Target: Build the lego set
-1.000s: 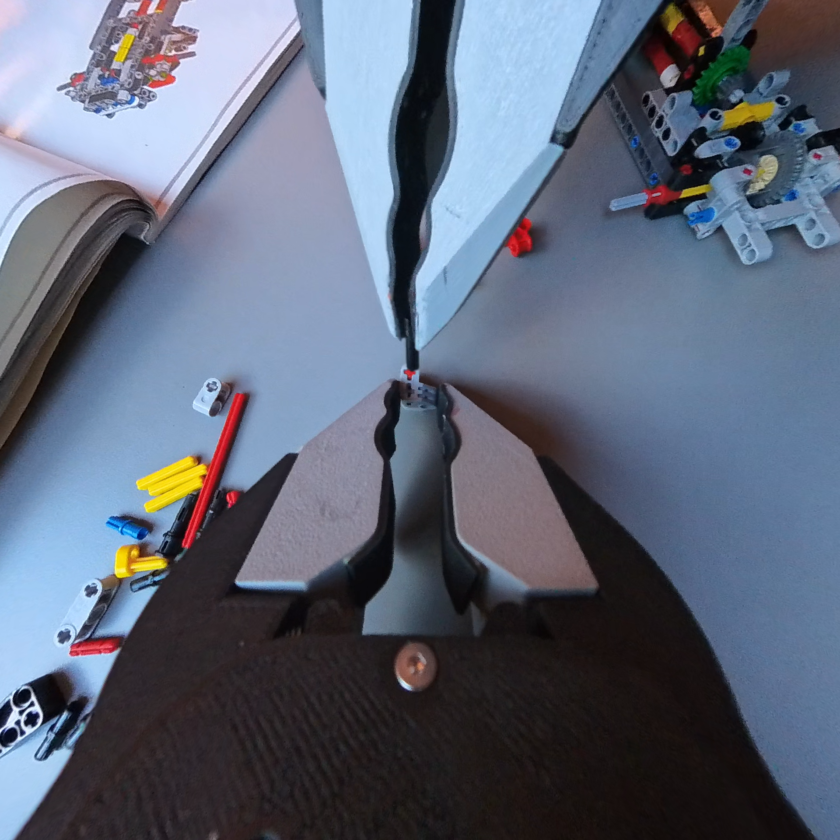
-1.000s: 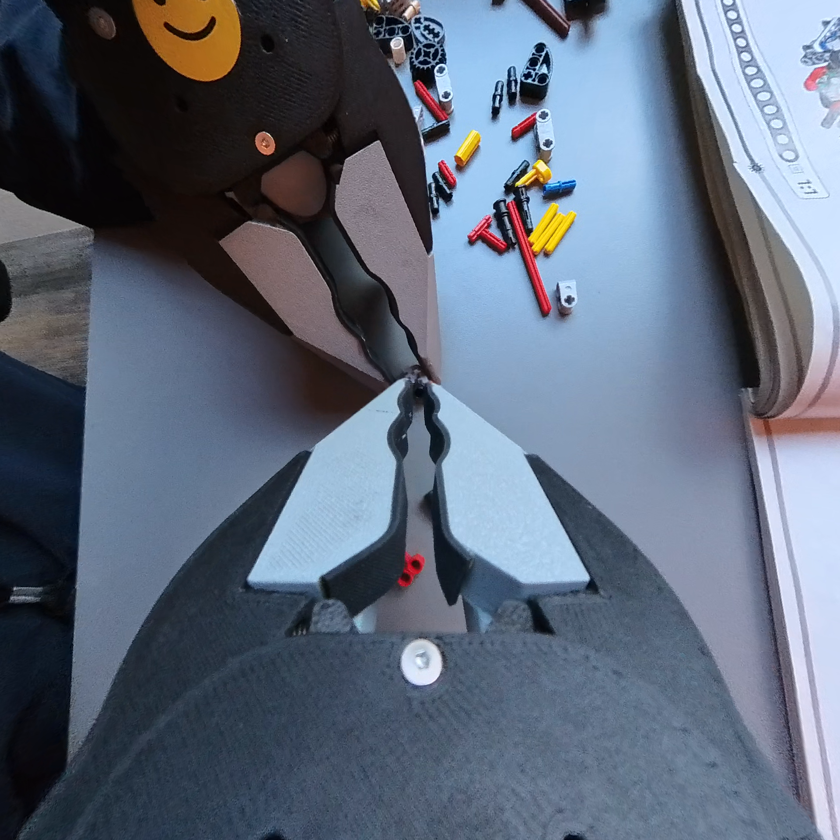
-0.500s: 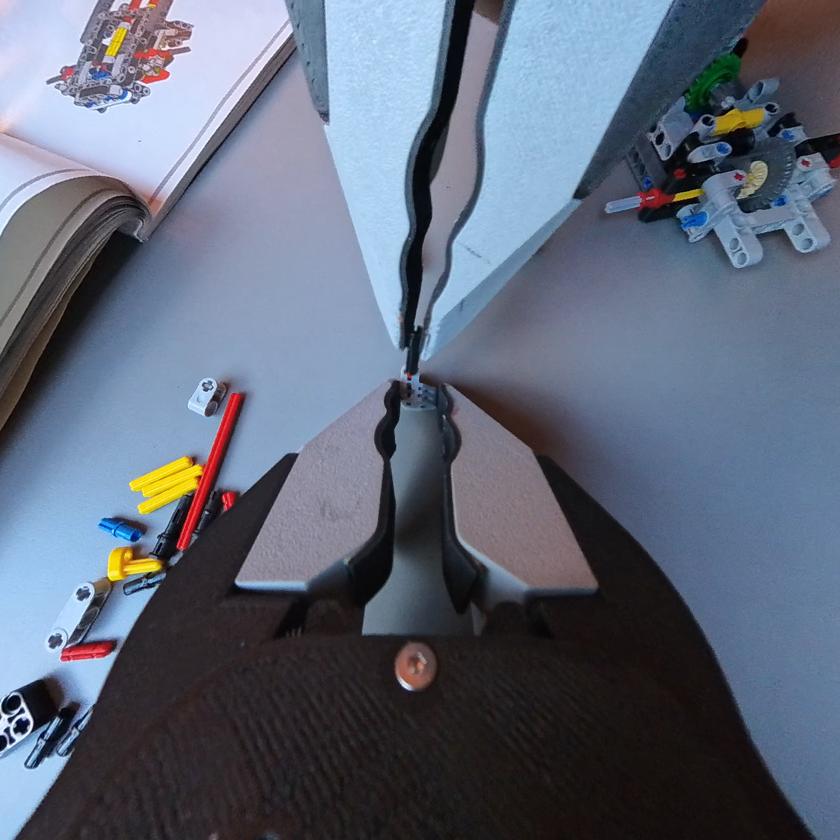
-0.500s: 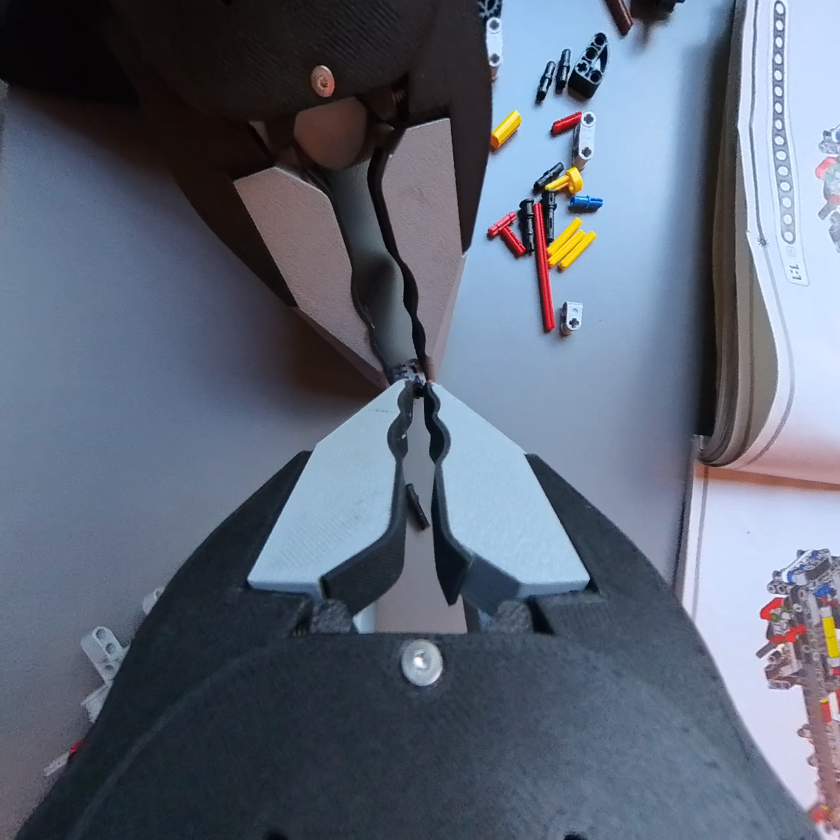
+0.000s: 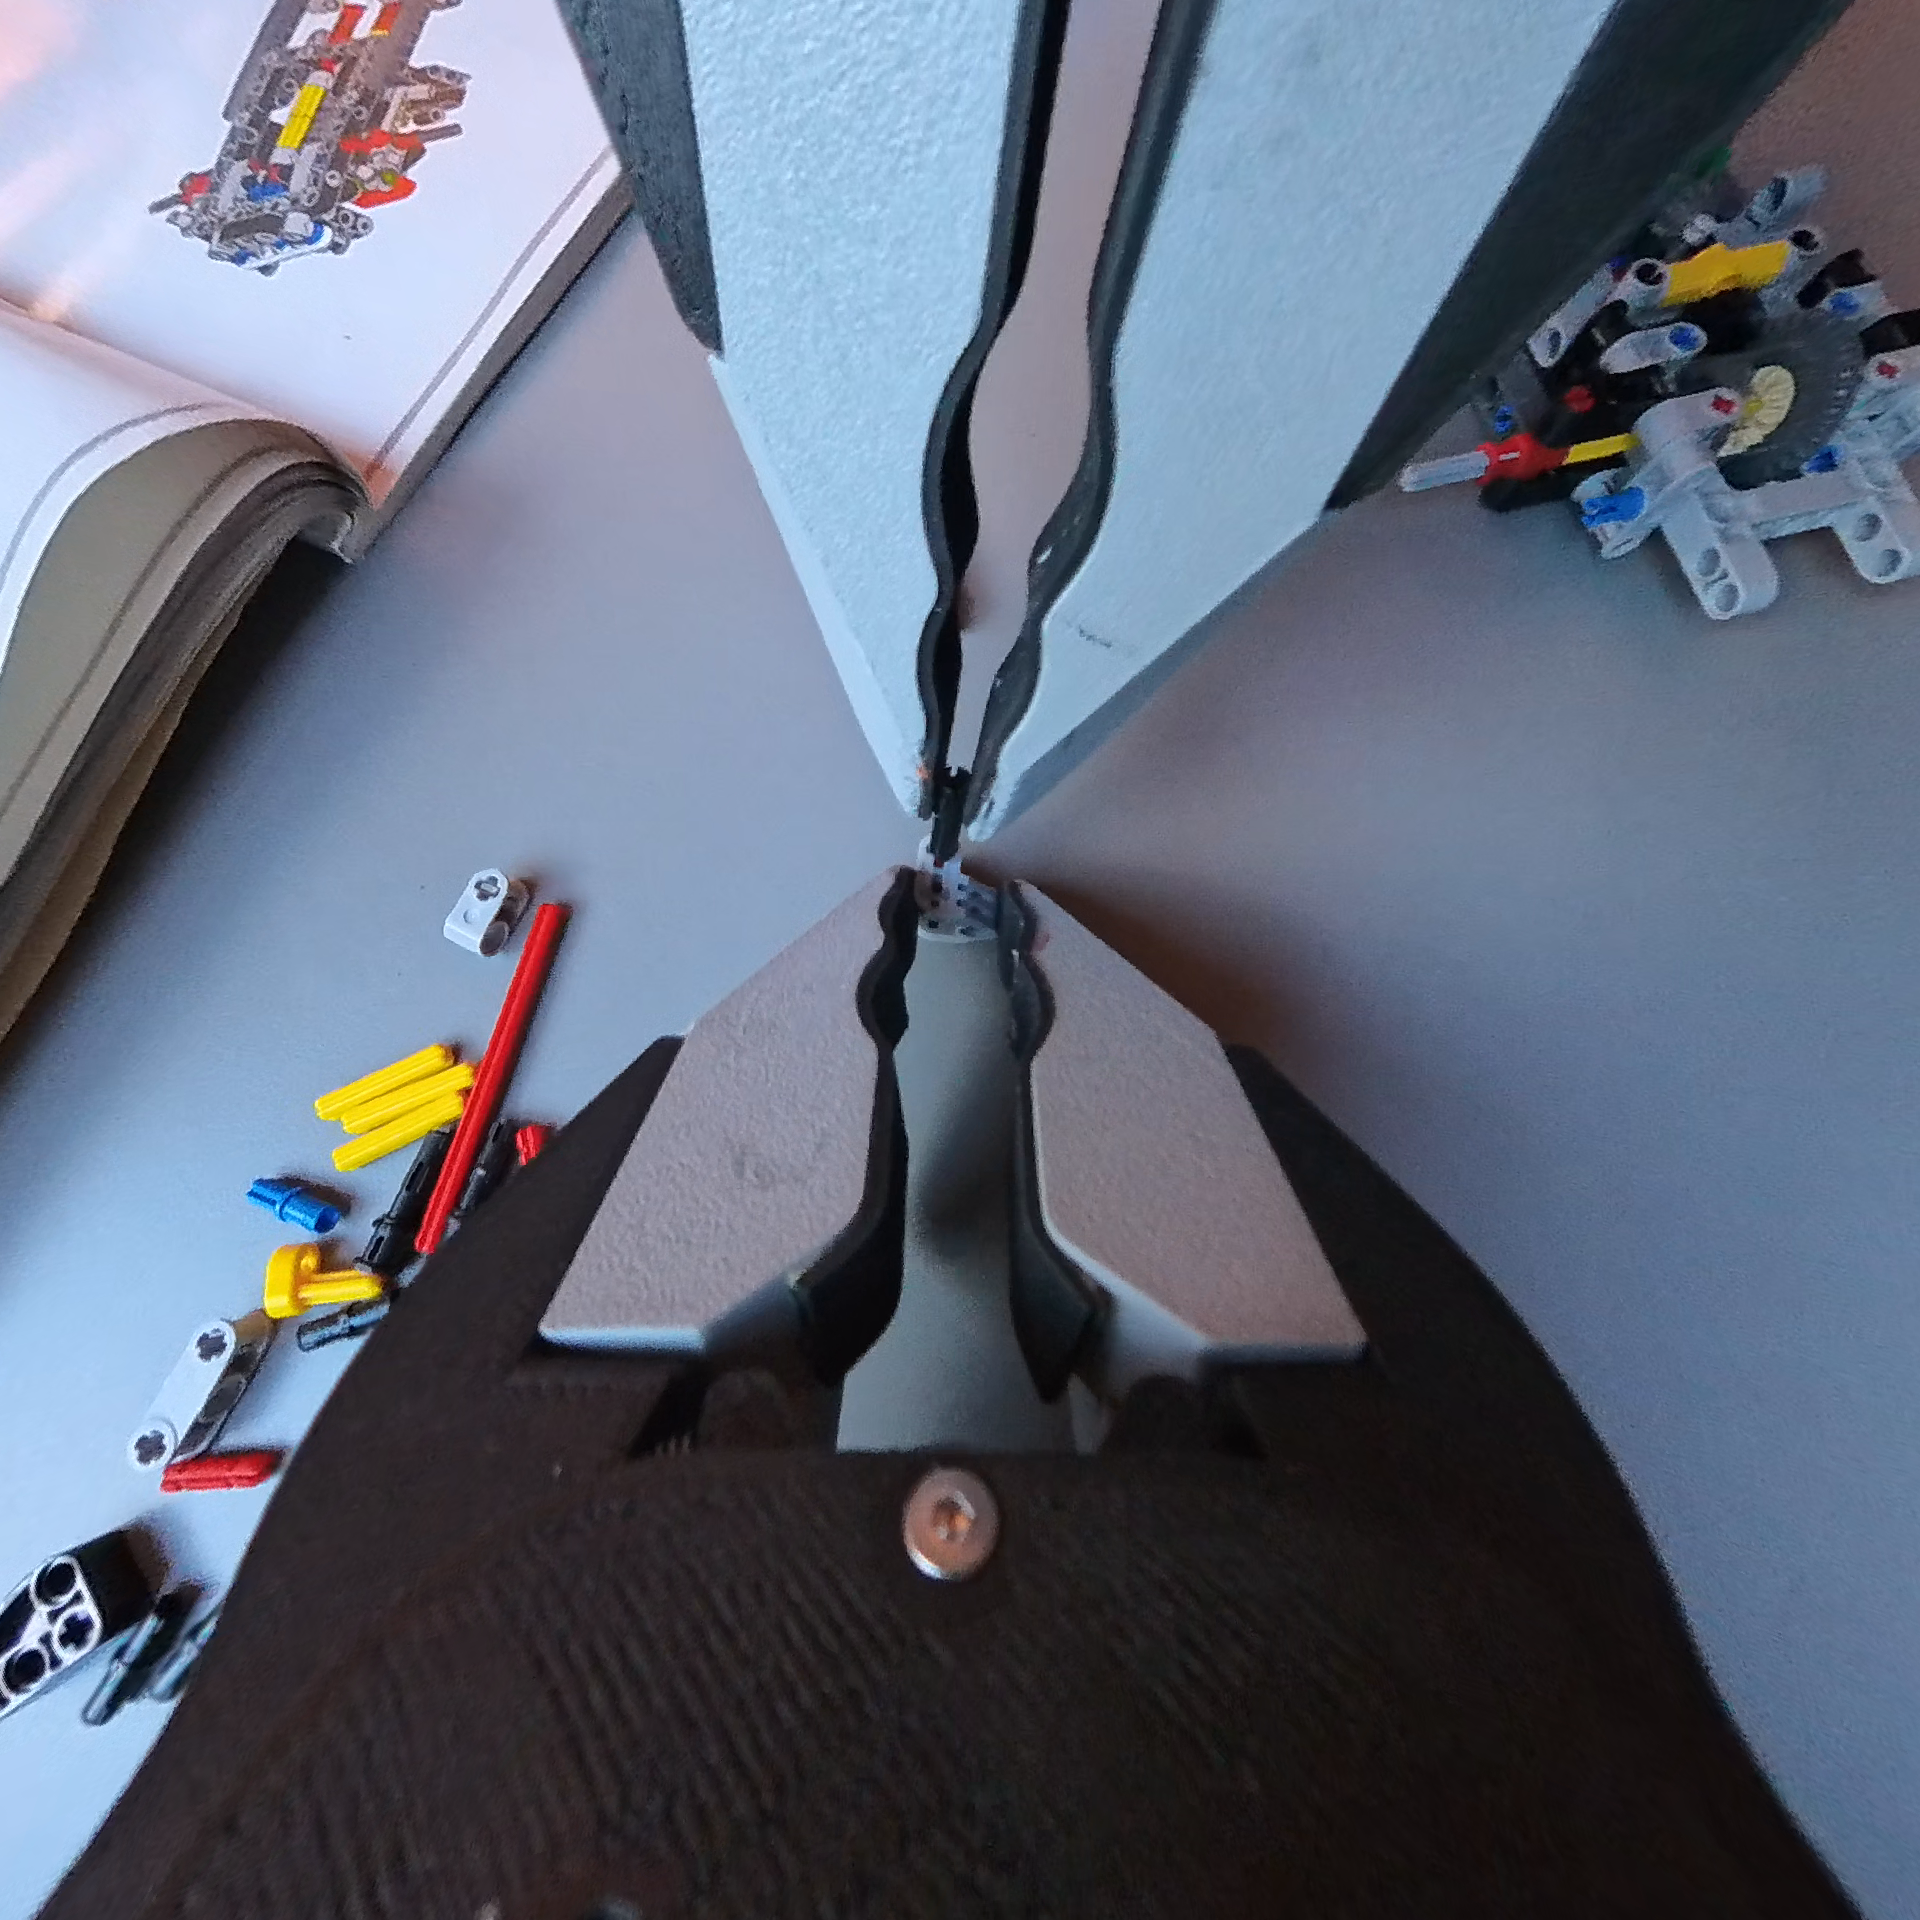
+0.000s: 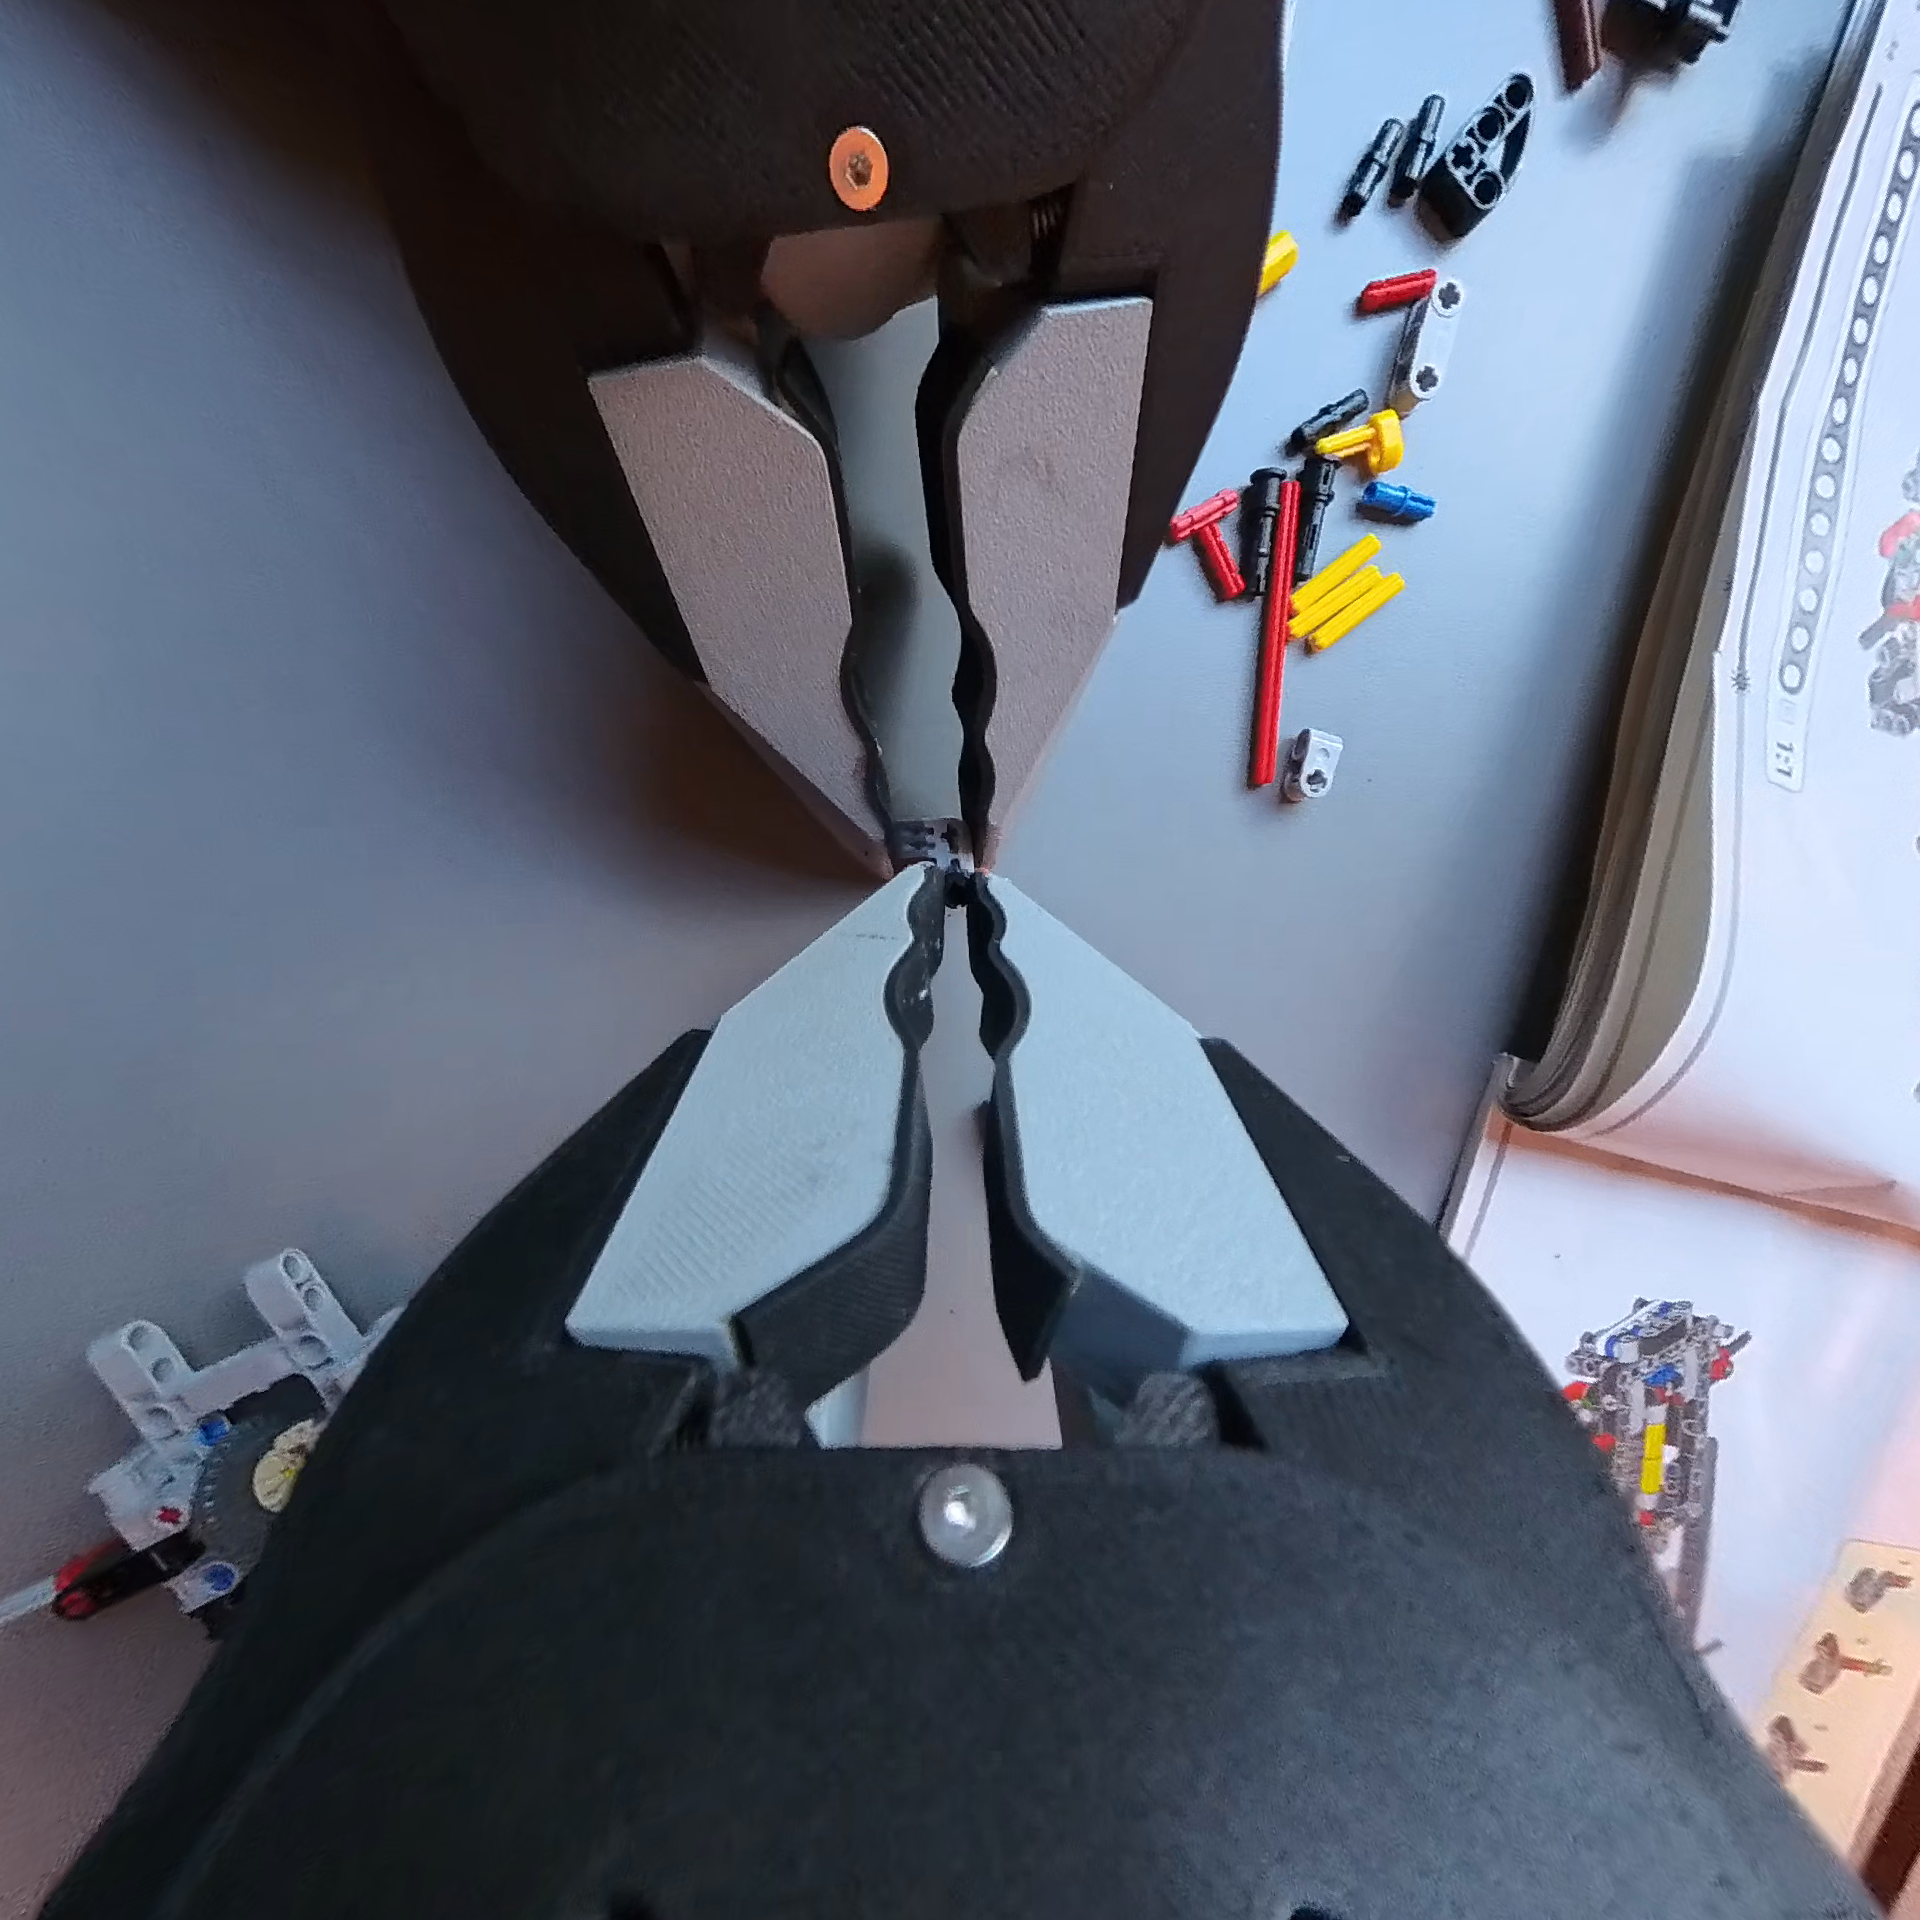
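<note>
The grey table (image 5: 1558, 1039) is lying under everything I am seeing. An open instruction book (image 5: 156, 436) is resting along its edge, a thick fan of pages curling over, with a printed picture of a model on the top page. Across the table a half-built model (image 5: 1745, 416) of grey beams, a dark gear, yellow and blue bits is sitting well apart from the book.

I am holding my left gripper (image 5: 961, 904) tip to tip against my right gripper (image 5: 951, 800), both raised over bare table between the book and the model. My left fingers are pinching a small light-grey connector block (image 5: 956, 899) with holes in its faces; both pads are pressing on its sides. My right fingers are nearly closed on a short black pin (image 5: 948, 821), and the pin's free end is touching the top of the block.

Beside my left gripper a scatter of loose parts is lying: a long red axle (image 5: 488, 1081), yellow pins (image 5: 395, 1107) just beside it, a blue pin (image 5: 296, 1203), a yellow connector (image 5: 301, 1280), a small grey connector (image 5: 478, 912) near the axle's far end, a grey two-hole link (image 5: 197, 1392), and a black-and-white beam (image 5: 62, 1605) at the picture's edge.
</note>
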Demonstrator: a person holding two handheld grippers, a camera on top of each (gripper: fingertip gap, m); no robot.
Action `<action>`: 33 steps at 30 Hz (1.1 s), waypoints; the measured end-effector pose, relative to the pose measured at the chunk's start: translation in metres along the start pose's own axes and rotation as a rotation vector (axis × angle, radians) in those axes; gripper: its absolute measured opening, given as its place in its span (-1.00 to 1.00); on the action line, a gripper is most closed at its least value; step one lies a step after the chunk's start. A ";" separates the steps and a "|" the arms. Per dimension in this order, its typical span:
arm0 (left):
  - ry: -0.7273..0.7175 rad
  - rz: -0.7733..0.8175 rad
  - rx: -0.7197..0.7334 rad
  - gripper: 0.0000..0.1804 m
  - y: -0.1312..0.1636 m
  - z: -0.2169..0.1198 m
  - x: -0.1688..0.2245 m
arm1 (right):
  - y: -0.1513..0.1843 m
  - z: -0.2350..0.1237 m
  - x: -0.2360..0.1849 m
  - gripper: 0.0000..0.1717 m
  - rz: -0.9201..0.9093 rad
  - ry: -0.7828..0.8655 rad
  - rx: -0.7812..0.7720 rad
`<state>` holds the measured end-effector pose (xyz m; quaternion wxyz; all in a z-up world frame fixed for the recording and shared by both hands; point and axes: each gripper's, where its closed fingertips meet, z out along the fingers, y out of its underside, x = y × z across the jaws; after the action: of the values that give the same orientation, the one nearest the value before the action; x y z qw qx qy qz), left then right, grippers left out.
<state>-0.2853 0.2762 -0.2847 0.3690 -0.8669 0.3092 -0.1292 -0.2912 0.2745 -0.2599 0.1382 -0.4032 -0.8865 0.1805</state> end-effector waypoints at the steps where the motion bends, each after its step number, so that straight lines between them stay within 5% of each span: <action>1: -0.007 0.006 0.000 -0.86 -0.001 0.000 0.000 | 0.000 0.000 0.000 -0.98 -0.005 0.005 0.003; 16: -0.040 0.078 0.112 -0.86 -0.023 0.000 0.008 | 0.007 -0.023 -0.006 -0.99 -0.051 0.201 0.191; 33: -0.073 0.257 0.026 -0.87 -0.016 0.012 0.020 | 0.017 -0.011 -0.021 -0.99 -0.100 0.302 0.223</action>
<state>-0.2575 0.2787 -0.2815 0.4047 -0.8195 0.4023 -0.0534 -0.2623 0.2711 -0.2589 0.3224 -0.3632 -0.8490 0.2081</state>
